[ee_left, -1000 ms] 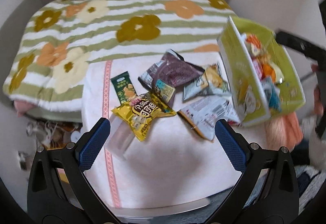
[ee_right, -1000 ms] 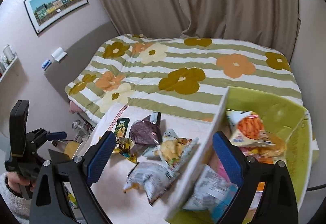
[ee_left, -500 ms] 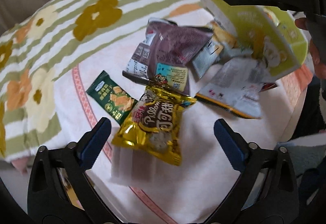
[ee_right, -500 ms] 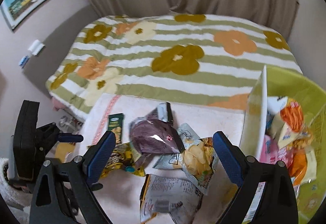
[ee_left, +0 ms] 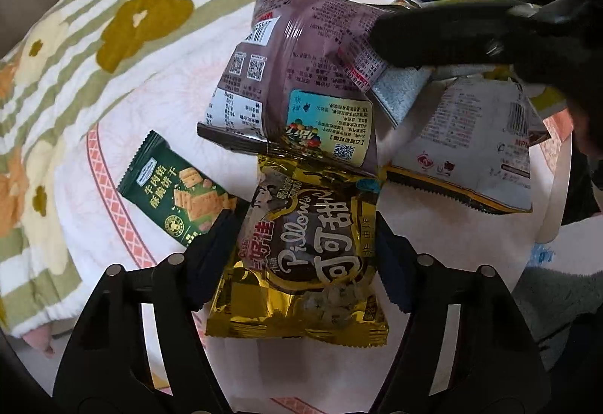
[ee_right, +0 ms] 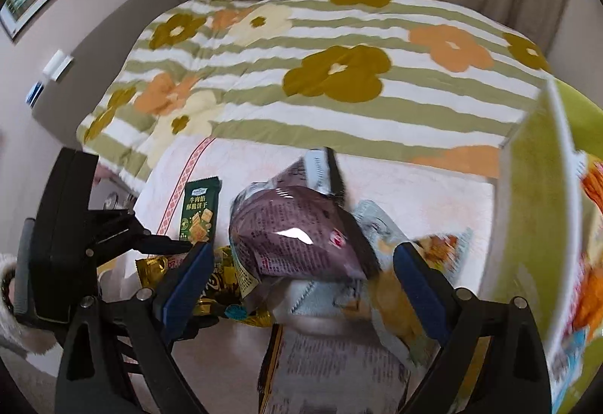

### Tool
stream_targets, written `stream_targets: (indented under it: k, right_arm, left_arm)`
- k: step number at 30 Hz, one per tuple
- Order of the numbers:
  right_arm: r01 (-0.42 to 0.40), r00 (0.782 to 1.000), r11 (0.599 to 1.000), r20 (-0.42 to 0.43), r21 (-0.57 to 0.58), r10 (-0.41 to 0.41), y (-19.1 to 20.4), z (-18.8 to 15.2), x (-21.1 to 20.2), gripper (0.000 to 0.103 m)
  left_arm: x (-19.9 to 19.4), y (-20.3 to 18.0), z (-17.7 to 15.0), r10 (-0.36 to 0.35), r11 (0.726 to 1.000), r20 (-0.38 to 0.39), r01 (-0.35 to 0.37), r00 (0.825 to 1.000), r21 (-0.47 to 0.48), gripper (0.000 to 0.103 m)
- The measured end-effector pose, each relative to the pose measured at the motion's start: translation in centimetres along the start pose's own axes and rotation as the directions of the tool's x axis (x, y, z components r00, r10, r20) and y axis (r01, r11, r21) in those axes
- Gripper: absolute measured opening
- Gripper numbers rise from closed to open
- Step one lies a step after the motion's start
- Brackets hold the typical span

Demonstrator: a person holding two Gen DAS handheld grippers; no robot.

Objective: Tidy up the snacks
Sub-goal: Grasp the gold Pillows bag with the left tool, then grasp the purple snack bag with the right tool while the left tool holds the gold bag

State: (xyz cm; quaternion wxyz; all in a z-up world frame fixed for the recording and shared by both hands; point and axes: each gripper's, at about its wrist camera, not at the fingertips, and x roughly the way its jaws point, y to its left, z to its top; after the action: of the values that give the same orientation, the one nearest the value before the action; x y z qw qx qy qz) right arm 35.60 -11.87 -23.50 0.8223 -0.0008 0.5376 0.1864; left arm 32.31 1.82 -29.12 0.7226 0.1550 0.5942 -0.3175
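The left gripper (ee_left: 307, 248) points steeply down over a pale pink cloth (ee_left: 181, 82), its jaws closing with the gold snack packet (ee_left: 301, 255) between them; the dark pads sit against the packet's two side edges at about 9 and 3 o'clock of the bag, though whether they press firmly cannot be told. The packet lies flat on the cloth. Its upper edge is tucked under a purple snack bag (ee_left: 297, 74), which lies at 12 o'clock from it. A green biscuit packet (ee_left: 177, 195) lies at 10 o'clock from the gold packet, just beside the left pad. A white-backed bag with a yellow edge (ee_left: 475, 150) lies at 2 o'clock, touching the purple bag's corner. The right gripper (ee_right: 301, 285) is set wide, its blue pads on either side of the purple snack bag's lower end and clear of it; nothing is gripped. In the right wrist view a pale bag printed with chips (ee_right: 414, 263) lies partly under the right pad, at 3 o'clock from the purple bag, blurred. A lime-green box (ee_right: 535, 187) stands at the 3 o'clock edge of that view, with orange and other packets inside. A green-striped flowered quilt (ee_right: 320, 74) covers the bed at 12 o'clock, beyond the cloth.
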Motion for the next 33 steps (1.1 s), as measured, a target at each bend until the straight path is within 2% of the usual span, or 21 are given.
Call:
stream_targets:
  k: [9,22,27,33]
  right_arm:
    - [-0.034,0.998,0.997,-0.047,-0.065,0.031,-0.2,1.2,2.6,0.095]
    - [-0.122,0.984,0.986,-0.141,-0.113,0.106,-0.3,3.3,4.4,0.095]
    - [-0.179,0.973,0.978,-0.165,-0.11,0.16,0.5,3.9,5.7,0.095]
    - [-0.228,0.963,0.953,-0.192,-0.2,0.19,3.0,4.6,7.1,0.095]
  left_arm:
    - [-0.5,-0.1,-0.2,-0.014,0.999,0.001,0.014,1.0,-0.029,0.057]
    - [-5.0,0.7,-2.2,0.009,0.989,0.054,-0.001,0.998,-0.15,0.057]
    - [-4.7,1.3,-2.7,0.019,0.983,0.041,-0.011,0.999,-0.183,0.057]
    - [-4.9,1.7,-3.9,0.025,0.975,0.041,-0.015,0.999,-0.22,0.057]
